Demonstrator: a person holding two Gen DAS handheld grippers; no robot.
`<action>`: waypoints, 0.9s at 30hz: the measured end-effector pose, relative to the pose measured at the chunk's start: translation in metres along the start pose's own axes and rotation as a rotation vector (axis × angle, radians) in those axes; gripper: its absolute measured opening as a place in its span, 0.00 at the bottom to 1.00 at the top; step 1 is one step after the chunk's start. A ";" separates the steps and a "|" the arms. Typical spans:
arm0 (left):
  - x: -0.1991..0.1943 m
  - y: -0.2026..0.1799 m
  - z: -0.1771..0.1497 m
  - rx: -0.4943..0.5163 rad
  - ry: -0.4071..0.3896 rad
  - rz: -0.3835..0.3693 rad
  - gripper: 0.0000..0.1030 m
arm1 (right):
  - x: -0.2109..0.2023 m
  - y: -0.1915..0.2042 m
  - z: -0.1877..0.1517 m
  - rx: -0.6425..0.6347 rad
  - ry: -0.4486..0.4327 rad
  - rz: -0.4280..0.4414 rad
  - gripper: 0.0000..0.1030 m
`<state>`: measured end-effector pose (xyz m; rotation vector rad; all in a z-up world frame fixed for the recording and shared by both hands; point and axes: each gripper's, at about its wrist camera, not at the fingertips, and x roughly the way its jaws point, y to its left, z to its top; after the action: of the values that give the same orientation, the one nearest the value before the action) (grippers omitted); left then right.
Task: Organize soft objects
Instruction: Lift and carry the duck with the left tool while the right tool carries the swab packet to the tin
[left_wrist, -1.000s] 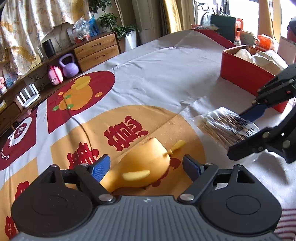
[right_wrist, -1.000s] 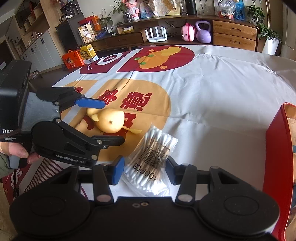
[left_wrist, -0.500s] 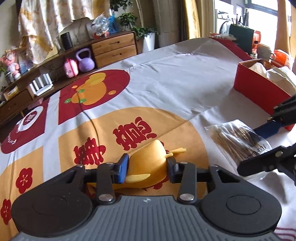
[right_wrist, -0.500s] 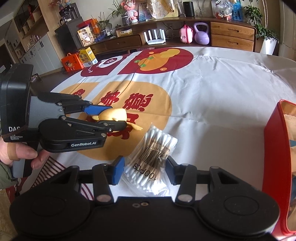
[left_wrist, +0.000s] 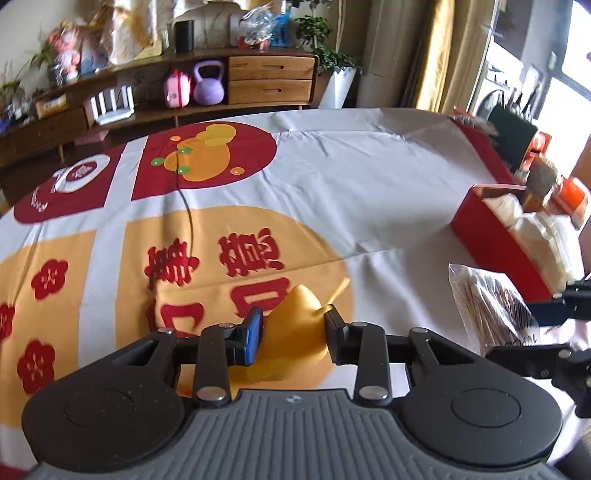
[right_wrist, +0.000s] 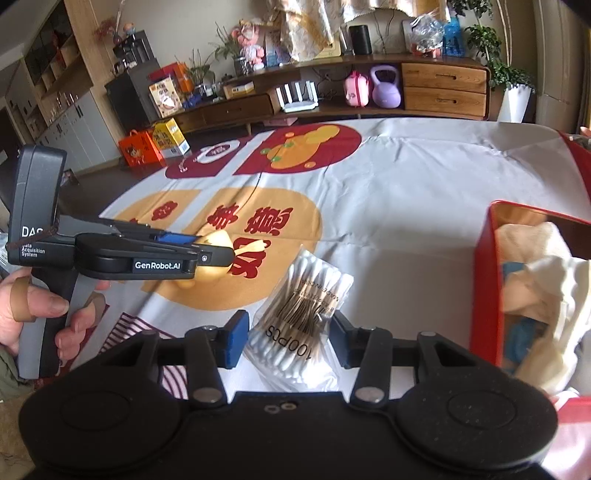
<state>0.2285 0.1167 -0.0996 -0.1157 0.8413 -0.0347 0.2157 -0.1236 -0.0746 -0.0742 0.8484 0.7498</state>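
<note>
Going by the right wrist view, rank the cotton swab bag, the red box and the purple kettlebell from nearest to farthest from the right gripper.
1. Cotton swab bag: between the right gripper jaws.
2. Red box: on the table, right side.
3. Purple kettlebell: far shelf, beyond the table.

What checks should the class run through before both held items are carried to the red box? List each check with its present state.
1. Left tool shut on the yellow soft toy: ok.
2. Right tool shut on the bag of cotton swabs: ok.
3. Yellow soft toy lifted off the tablecloth: cannot tell.
4. Cloth between the tools and the red box free of obstacles: ok.
5. Space left in the red box: cannot tell; white cloths already lie inside.
</note>
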 end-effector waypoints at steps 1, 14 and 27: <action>-0.004 -0.003 0.000 -0.016 0.003 -0.006 0.33 | -0.006 -0.001 -0.001 0.001 -0.005 -0.002 0.45; -0.050 -0.059 0.007 0.047 -0.078 -0.040 0.31 | -0.072 -0.030 -0.018 0.016 -0.076 -0.033 0.45; -0.035 -0.038 -0.019 0.233 0.002 -0.090 0.73 | -0.076 -0.049 -0.034 0.072 -0.060 -0.030 0.45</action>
<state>0.1917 0.0802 -0.0816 0.0654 0.8281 -0.2167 0.1919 -0.2152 -0.0557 -0.0004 0.8148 0.6898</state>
